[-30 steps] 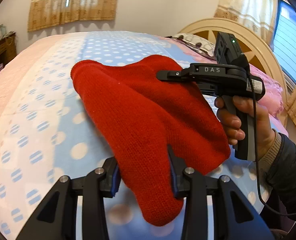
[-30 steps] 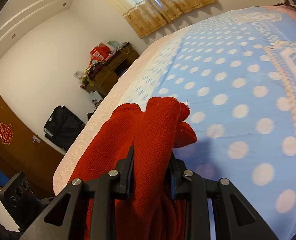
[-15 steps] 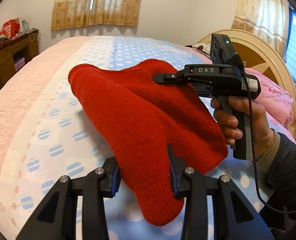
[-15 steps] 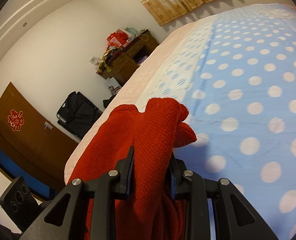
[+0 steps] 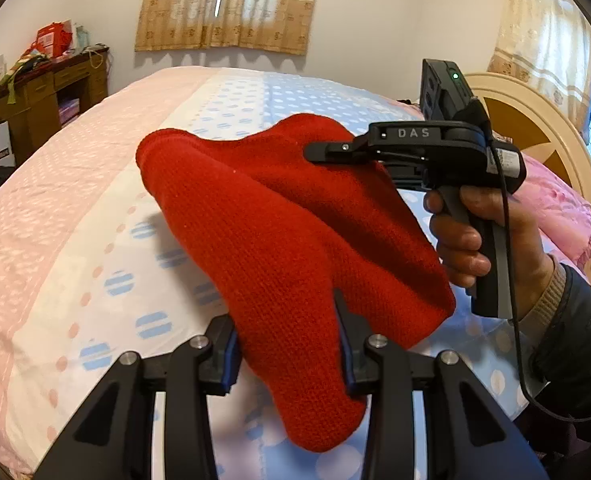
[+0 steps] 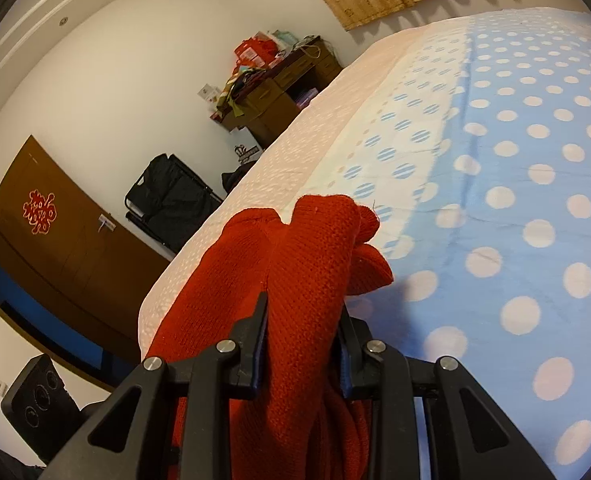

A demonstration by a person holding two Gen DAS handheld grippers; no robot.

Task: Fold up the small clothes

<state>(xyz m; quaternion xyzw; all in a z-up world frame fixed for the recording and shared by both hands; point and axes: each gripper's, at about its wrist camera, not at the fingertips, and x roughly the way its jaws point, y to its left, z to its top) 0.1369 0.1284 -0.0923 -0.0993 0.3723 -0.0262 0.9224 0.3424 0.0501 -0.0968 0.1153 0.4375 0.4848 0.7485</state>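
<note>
A red knitted garment (image 5: 279,232) hangs in the air above the bed, held between both grippers. My left gripper (image 5: 287,344) is shut on its near end, with a rounded lobe drooping below the jaws. My right gripper (image 5: 315,150) comes in from the right in the left wrist view and is shut on the garment's far edge. In the right wrist view the right gripper (image 6: 301,332) pinches a bunched fold of the red knit (image 6: 311,264) that sticks up past the fingers.
The bed (image 5: 75,208) below has a pink, white and blue dotted cover (image 6: 515,184). A cream headboard (image 5: 535,120) and pink pillow (image 5: 555,204) lie at the right. A cluttered wooden desk (image 5: 43,96) stands at the left, and a black bag (image 6: 167,200) and brown cabinet (image 6: 55,240) stand beyond the bed edge.
Both grippers have lifted the red garment higher and swung left across the bed; the desk and wall now show more. Both grips are unchanged.
</note>
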